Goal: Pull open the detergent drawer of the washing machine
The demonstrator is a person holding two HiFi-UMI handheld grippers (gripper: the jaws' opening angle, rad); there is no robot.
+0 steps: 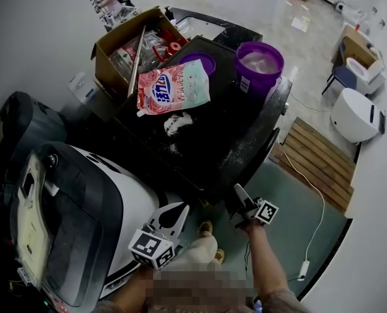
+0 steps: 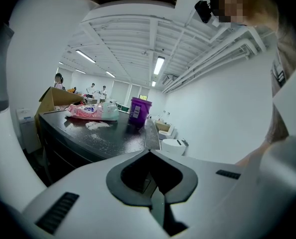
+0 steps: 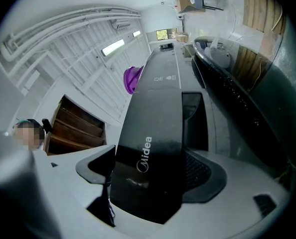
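The washing machine [image 1: 232, 135] is a black unit with white powder spilled on its top. Its glossy black detergent drawer front [image 3: 155, 128], printed "Midea", fills the right gripper view. My right gripper [image 3: 148, 171] is closed across the width of this panel, a pad against each long edge. In the head view the right gripper [image 1: 240, 198] reaches under the machine's front edge, which hides the drawer. My left gripper [image 1: 179, 211] hangs lower left of it, shut and empty, with its tips [image 2: 149, 156] meeting short of the machine's top.
On the machine's top lie a pink detergent bag [image 1: 174, 87], a purple bucket [image 1: 259, 64] and an open cardboard box [image 1: 125, 47]. A white and black appliance [image 1: 70, 227] stands at the left. A wooden pallet [image 1: 320, 158] lies on the floor at the right.
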